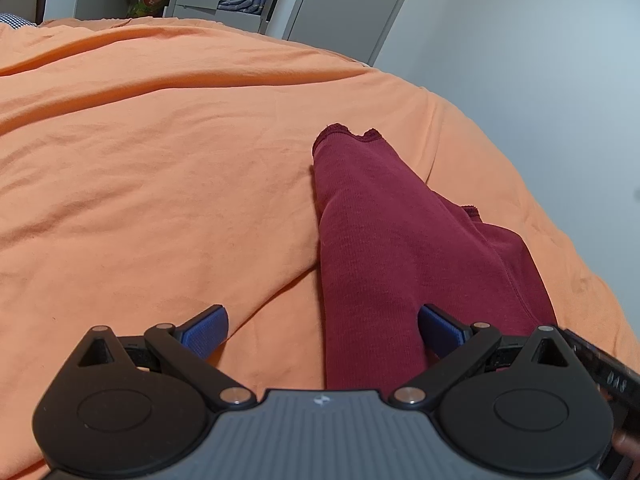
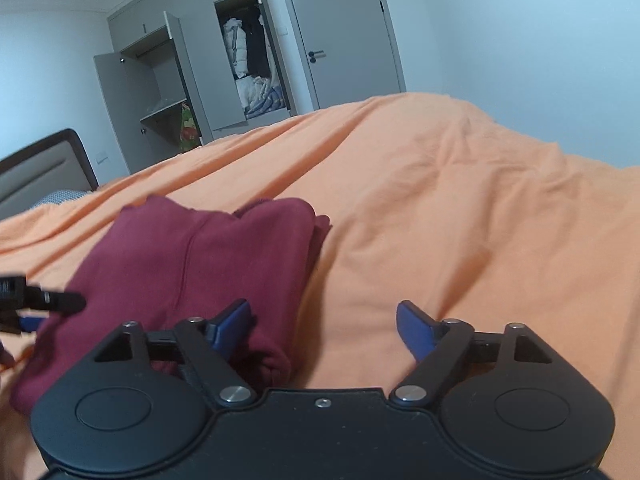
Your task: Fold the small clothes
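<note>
Plainly both grippers, left gripper (image 1: pixel 323 330) and right gripper (image 2: pixel 324 326), spread their fingers wide over the maroon garment (image 1: pixel 384 240), gripping nothing.

We see a bed covered by a wrinkled orange cotton sheet (image 1: pixel 160 140), its creases running across the whole surface. Directly on the sheet lies a dark red knitted garment (image 1: pixel 384 240), folded lengthwise into a narrow strip with a frilled hem at its far end. In the right wrist view the same garment (image 2: pixel 208 264) sits toward the left, with bare orange sheet (image 2: pixel 460 220) spreading to its right.
</note>
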The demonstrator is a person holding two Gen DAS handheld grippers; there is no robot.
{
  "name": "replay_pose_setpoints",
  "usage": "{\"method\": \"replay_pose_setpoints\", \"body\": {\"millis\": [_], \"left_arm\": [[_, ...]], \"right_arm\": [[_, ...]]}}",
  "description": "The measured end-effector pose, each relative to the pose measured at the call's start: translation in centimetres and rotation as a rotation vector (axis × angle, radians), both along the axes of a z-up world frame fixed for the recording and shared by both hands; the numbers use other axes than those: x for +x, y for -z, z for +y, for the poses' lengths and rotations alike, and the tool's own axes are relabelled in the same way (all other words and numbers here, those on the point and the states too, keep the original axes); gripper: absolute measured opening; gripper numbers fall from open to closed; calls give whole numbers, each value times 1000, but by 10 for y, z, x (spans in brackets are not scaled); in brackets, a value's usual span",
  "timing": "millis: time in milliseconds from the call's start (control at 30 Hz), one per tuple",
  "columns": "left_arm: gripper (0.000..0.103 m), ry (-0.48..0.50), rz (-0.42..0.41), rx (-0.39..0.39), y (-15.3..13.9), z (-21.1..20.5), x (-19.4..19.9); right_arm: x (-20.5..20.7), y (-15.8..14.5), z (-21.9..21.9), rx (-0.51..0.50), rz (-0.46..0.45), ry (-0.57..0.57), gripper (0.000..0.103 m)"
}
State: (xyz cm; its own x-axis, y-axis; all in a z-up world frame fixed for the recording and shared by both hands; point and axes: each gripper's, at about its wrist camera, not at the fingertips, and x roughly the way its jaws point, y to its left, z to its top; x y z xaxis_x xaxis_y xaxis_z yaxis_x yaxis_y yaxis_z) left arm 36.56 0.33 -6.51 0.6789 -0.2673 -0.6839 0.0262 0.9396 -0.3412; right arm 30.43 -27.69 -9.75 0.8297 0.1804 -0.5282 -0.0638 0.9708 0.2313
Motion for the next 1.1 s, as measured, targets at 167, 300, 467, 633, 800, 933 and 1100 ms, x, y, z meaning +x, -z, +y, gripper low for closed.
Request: {"method": "replay_pose_setpoints", "body": {"millis": [167, 300, 467, 633, 800, 933, 1100], "left_arm": [[102, 1, 3, -4, -2, 3, -1], [103, 23, -15, -33, -7, 3, -4], [103, 67, -7, -46, -4, -5, -5], [102, 63, 5, -17, -1, -11, -6], [103, 56, 14, -26, 0, -7, -5], [103, 56, 11, -15, 0, -9, -5], [103, 54, 15, -13, -1, -9, -5]], "right_arm": [[-16, -12, -2, 40, -33, 31, 97], [-30, -22, -6, 185, -21, -44, 101], [-33, -10, 8, 254, 61, -149, 101], [-25, -5, 14, 293, 55, -107, 89], [-14, -6, 14, 364, 65, -49, 88], [-6, -2, 9, 455, 91, -3, 96], [-8, -9, 31, 237, 85, 52, 67]]}}
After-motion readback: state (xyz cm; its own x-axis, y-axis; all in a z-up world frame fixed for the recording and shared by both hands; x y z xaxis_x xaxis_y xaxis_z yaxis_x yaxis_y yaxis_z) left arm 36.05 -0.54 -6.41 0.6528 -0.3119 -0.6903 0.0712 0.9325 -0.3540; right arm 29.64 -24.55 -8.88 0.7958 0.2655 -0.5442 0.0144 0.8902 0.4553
